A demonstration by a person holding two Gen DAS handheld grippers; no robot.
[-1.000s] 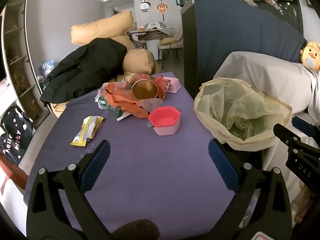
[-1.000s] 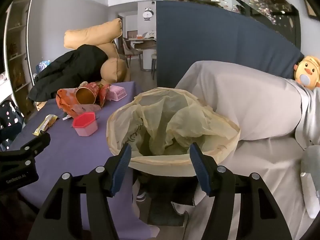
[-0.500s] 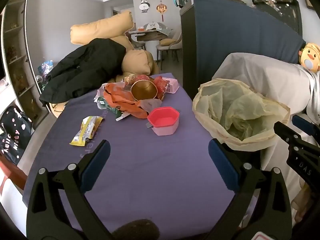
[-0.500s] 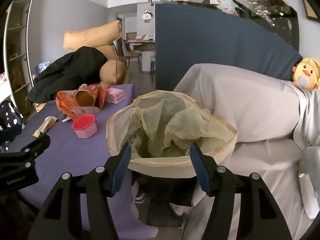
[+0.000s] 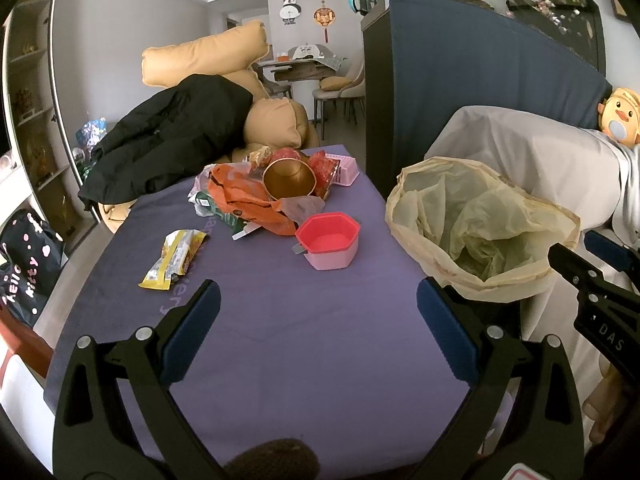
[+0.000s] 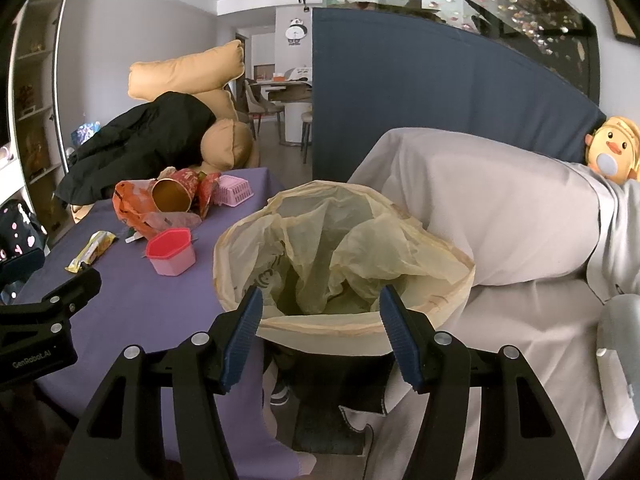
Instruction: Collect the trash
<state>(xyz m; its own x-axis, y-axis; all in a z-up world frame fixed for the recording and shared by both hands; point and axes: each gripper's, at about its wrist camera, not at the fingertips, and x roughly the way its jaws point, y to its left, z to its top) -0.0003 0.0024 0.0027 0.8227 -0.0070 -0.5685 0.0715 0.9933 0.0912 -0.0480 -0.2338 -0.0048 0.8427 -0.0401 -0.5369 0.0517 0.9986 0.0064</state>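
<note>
Jaws of both the left gripper and right gripper are spread, holding nothing. Crumpled wrappers, a yellow packet and a pink tub lie on the purple worktop, beside the open yellowish bag.

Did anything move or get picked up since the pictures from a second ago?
Almost nothing. Both cameras drifted very slightly, so the scene shifts a touch in each view. Neither the left gripper nor the right gripper closed or took hold of anything; both stay open and empty. The yellow snack wrapper, pink hexagonal plastic cup, orange plastic bag pile and bin with its yellowish bag liner lie where they were.
</note>
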